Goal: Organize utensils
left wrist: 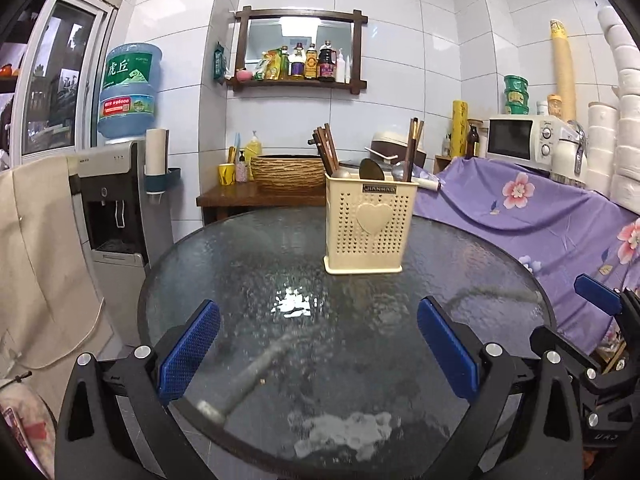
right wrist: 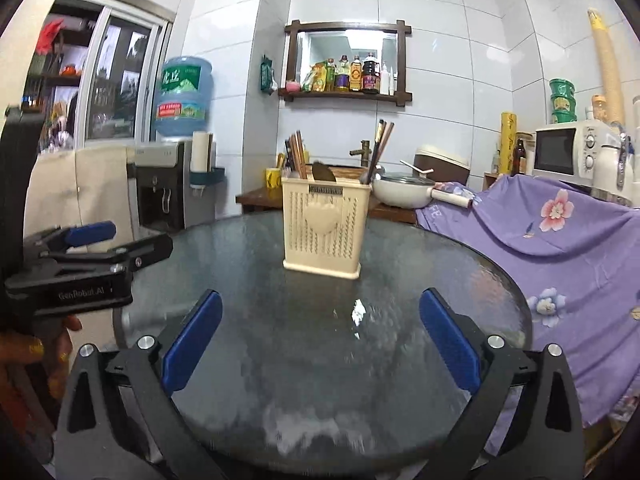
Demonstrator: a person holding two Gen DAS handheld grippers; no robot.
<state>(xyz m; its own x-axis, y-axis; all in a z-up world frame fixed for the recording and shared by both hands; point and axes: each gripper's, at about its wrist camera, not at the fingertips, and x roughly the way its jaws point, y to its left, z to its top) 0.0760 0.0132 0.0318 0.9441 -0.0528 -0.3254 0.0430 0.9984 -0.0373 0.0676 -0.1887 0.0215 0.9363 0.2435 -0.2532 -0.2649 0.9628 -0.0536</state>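
Two fisheye views look across the same round glass table (left wrist: 224,264), each from its own gripper.

From the left wrist, the left gripper (left wrist: 318,350) stands spread wide with nothing between its blue pads. A cream perforated utensil holder (left wrist: 367,226) stands toward the table's far edge, ahead of the gripper and slightly to its right, well apart from it. Chopsticks (left wrist: 326,152) rise from its left compartment, more chopsticks (left wrist: 412,148) from its right, and spoon bowls (left wrist: 371,169) show between them. A small plate on its front carries lettering too small to read surely. Only this view shows a grey metal leg (left wrist: 248,376) under the glass, and the right gripper (left wrist: 600,300) at the right edge of the frame. The water jug (left wrist: 130,88) on the dispenser bears the characters 虎丘.

From the right wrist, the right gripper (right wrist: 320,344) is likewise spread wide and empty. The holder (right wrist: 326,234) sits ahead of it near the table's far edge, almost centred. Only here do a white pan (right wrist: 404,192) beyond the table and a brass faucet (right wrist: 362,152) behind the holder appear. The left gripper (right wrist: 90,234) enters at the frame's left, its body marked "GenRobot.AI", with the person's fingers (right wrist: 38,354) beneath it.
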